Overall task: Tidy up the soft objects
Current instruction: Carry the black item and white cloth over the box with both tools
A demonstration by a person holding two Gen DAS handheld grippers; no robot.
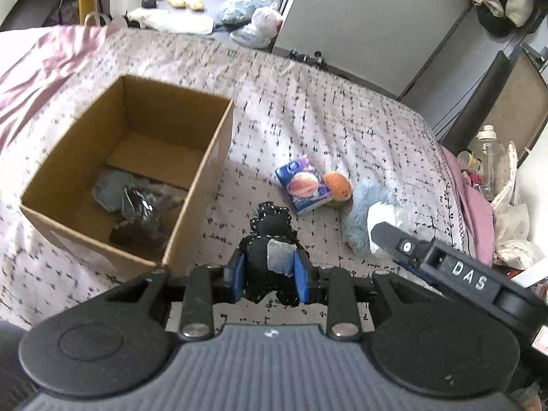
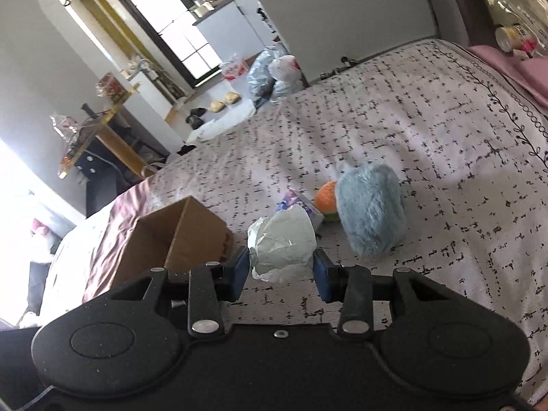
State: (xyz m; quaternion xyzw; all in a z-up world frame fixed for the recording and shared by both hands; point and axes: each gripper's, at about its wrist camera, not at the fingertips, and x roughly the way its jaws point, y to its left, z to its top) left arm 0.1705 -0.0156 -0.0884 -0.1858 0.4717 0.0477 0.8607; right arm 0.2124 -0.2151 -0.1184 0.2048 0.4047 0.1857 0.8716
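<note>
My left gripper (image 1: 269, 270) is shut on a black stitched soft toy (image 1: 270, 236) with a grey patch, held above the bed just right of the open cardboard box (image 1: 212, 157). The box holds dark grey soft items (image 1: 132, 202). My right gripper (image 2: 281, 267) is shut on a crumpled white plastic bag (image 2: 282, 239) and also shows in the left wrist view (image 1: 380, 229). On the bed lie a blue tissue pack (image 1: 303, 185), an orange ball toy (image 1: 339, 185) and a fluffy light-blue plush (image 2: 371, 209), also in the left wrist view (image 1: 363, 212).
The patterned bedspread (image 1: 342, 113) has a pink blanket (image 1: 41, 65) at the far left. Bottles and clutter (image 1: 489, 164) stand beyond the bed's right edge. Bags and shoes (image 1: 253, 20) lie on the floor past the bed. The box also shows in the right wrist view (image 2: 191, 233).
</note>
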